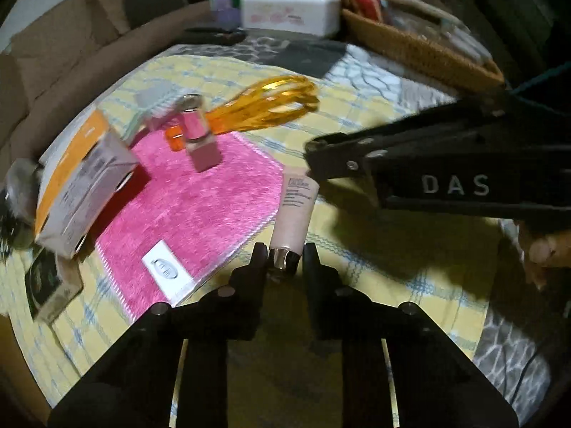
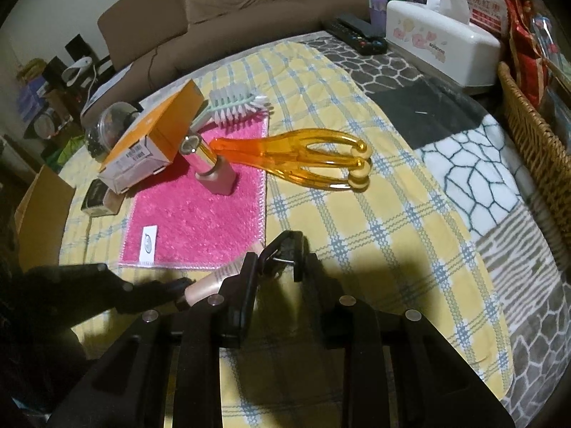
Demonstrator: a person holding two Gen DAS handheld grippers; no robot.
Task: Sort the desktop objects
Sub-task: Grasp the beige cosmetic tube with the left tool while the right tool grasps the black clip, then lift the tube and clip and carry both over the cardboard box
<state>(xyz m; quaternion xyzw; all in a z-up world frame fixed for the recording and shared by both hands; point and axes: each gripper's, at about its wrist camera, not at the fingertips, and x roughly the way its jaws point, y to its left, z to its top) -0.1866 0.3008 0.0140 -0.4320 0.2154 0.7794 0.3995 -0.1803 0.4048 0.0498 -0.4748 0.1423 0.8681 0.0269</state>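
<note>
Yellow plaid cloth (image 2: 374,221) covered the surface, with a brown sofa (image 2: 214,18) behind it. Taking the pink towel (image 2: 200,214) as landmark: a white label sat on its near corner, its print too small to read. On the towel stood a pink bottle (image 2: 210,167), tilted, with an orange-and-white box (image 2: 153,142) leaning just beside it. A white-bristled brush (image 2: 235,103) lay at the towel's far edge, and an orange plastic massager (image 2: 307,160) lay just off its right side. Farther back stood a white tissue box (image 2: 442,46) with flower print, and a wicker basket (image 2: 535,135) at the far right.

A pale pink tube (image 1: 294,210) lay along the towel's near right edge, its printed lines unreadable. The left gripper (image 1: 284,258) had its jaws nearly closed on the tube's gold cap. The right gripper (image 2: 282,267), marked "DAS" on its side, had its jaws narrowed onto a black binder clip (image 2: 285,249) just off the towel's near right corner, close beside the tube.
</note>
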